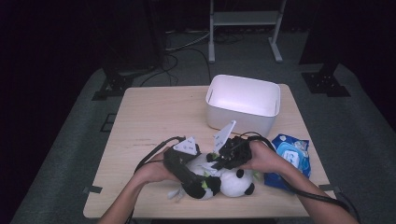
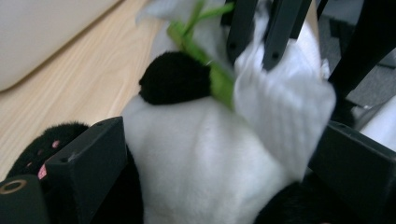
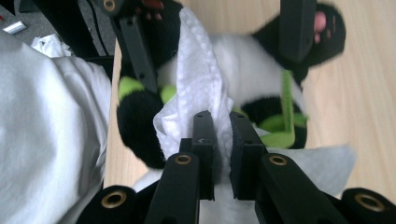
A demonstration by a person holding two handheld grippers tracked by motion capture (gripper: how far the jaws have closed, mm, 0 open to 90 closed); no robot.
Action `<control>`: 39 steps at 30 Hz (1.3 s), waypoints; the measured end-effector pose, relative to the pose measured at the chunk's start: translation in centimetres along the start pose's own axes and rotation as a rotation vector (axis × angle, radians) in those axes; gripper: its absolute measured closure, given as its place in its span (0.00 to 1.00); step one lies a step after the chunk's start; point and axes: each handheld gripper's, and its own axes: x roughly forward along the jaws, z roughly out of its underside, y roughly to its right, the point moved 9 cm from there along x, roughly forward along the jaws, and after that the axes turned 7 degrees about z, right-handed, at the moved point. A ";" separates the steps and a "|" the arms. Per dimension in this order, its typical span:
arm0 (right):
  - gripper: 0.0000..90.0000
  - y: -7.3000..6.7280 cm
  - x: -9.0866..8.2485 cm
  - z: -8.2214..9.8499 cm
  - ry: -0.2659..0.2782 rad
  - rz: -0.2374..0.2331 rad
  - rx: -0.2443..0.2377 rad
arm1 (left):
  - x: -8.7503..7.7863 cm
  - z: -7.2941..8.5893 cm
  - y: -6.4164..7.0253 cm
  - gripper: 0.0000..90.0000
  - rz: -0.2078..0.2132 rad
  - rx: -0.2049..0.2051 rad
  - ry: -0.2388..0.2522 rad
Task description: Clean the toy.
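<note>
I have a plush panda [image 1: 224, 179] lying on the near edge of the pale wood table [image 1: 154, 116], soft white pile with black limbs and a bright green felt stalk across its chest. My left gripper [image 1: 198, 184] straddles the toy's body: in the left gripper view its two blocky black jaws sit one on either flank of the white belly, pressing into the fur, so I read it as clamped on the panda. My right gripper [image 1: 217, 161] comes in from the other side, and in the right gripper view its jaws stand nearly together, pinching a fold of a white wipe [image 3: 201, 93], a thin, dimpled, crumpled sheet that drapes over the panda just ahead of the jaws.

Beyond both tools stands a white bin [image 1: 243, 105], smooth plastic with rounded corners. To the outer side of my right hand [image 1: 264, 156] lies a blue pack [image 1: 292, 156], glossy and soft, partly covered by that hand.

The panda's face is hard to make out; the grippers and hands cover most of it from above. The close views are blurred, and a white cloth mass at the left edge of the right gripper view I cannot identify.

Both forearms reach in from the near edge, hands close together over the toy, left hand [image 1: 152, 170] low on the table, right wrist raised.
</note>
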 end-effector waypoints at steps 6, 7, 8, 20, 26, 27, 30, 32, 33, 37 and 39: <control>0.91 0.5 -0.4 -1.0 0.028 0.010 -0.003 | -1.9 -0.5 -0.3 0.05 -0.022 -0.003 0.029; 0.91 0.7 -0.5 -1.1 0.035 0.014 -0.004 | -2.3 -0.5 -0.5 0.05 -0.031 0.003 0.028; 0.91 1.0 -0.6 -1.2 0.040 0.025 -0.001 | -2.6 -0.5 -0.6 0.05 -0.040 0.000 0.033; 0.91 4.0 -0.4 -3.2 0.067 0.070 0.051 | -1.8 1.1 0.3 0.11 0.021 -0.054 0.012; 0.90 3.7 1.3 -2.7 0.032 0.032 0.069 | -1.1 1.8 1.5 0.17 0.080 -0.042 -0.010; 0.90 3.7 1.6 -2.8 0.032 0.027 0.064 | -1.0 1.9 1.5 0.17 0.082 -0.042 -0.012; 0.90 3.2 2.6 -2.9 0.008 0.013 0.054 | -0.9 2.0 1.7 0.17 0.085 -0.041 -0.011; 0.90 3.1 2.7 -2.8 0.004 0.005 0.057 | -0.8 2.1 1.8 0.17 0.091 -0.039 -0.013; 0.90 3.0 2.7 -2.7 0.001 0.001 0.062 | -0.7 2.1 1.8 0.17 0.090 -0.038 -0.012; 0.90 3.4 1.9 -1.9 0.015 0.014 0.083 | -0.5 2.0 1.8 0.17 0.089 -0.033 -0.017; 0.90 3.6 0.9 -0.9 0.034 0.029 0.110 | -0.5 2.0 1.9 0.17 0.089 -0.028 -0.015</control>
